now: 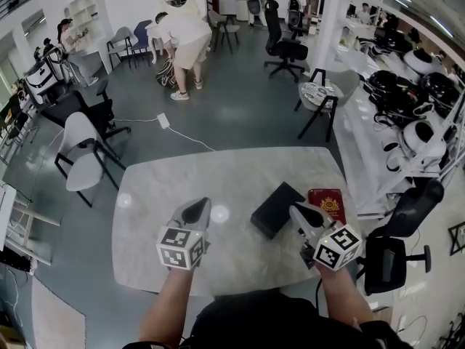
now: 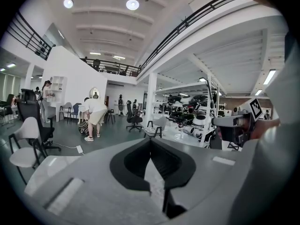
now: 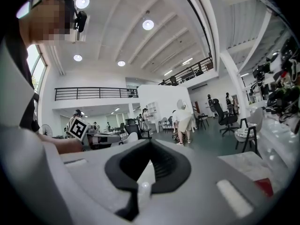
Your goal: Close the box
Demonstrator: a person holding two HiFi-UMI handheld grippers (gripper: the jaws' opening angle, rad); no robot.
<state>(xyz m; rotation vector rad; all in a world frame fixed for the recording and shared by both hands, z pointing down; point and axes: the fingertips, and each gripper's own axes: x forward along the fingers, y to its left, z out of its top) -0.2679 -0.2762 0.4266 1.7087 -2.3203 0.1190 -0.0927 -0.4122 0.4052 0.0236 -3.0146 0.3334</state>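
Observation:
A flat black box (image 1: 275, 209) lies tilted on the marble table (image 1: 232, 173), right of centre. A red piece with a gold emblem (image 1: 328, 203) lies flat against the box's right side; whether it belongs to the box I cannot tell. My right gripper (image 1: 296, 211) hovers with its tips over the box's right edge, jaws shut and empty (image 3: 150, 143). My left gripper (image 1: 196, 208) is held above bare tabletop left of the box, apart from it, jaws shut on nothing (image 2: 150, 142). Both gripper views point out into the room, so the box is hidden in them.
A black office chair (image 1: 396, 238) stands at the table's right front corner and a white chair (image 1: 81, 155) off its left. Shelves of robot gear (image 1: 418, 100) line the right side. A person (image 1: 182, 46) bends over far across the room.

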